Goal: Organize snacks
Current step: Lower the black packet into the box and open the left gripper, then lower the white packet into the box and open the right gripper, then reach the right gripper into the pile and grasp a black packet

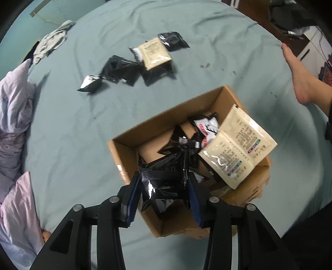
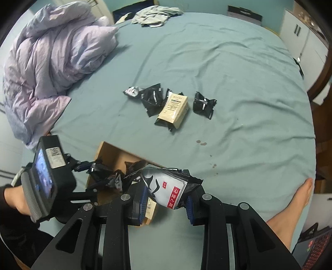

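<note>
A cardboard box (image 1: 166,120) sits on the bed and holds several black and beige snack packets. My left gripper (image 1: 164,187) is shut on a black snack packet (image 1: 164,178) over the box's near end. My right gripper (image 2: 166,199) is shut on a black-and-white packet with a red label (image 2: 168,189), above the box's (image 2: 108,153) near right corner. The left gripper also shows in the right wrist view (image 2: 93,172), over the box. Several packets lie loose on the sheet: black ones (image 2: 152,98) and a beige one (image 2: 174,109), also in the left wrist view (image 1: 154,53).
A lilac duvet (image 2: 54,58) is bunched at the bed's left. Grey clothing (image 2: 155,15) lies at the far edge. A bare foot (image 2: 298,199) rests on the bed's right edge. A large beige packet (image 1: 238,143) leans over the box's right rim.
</note>
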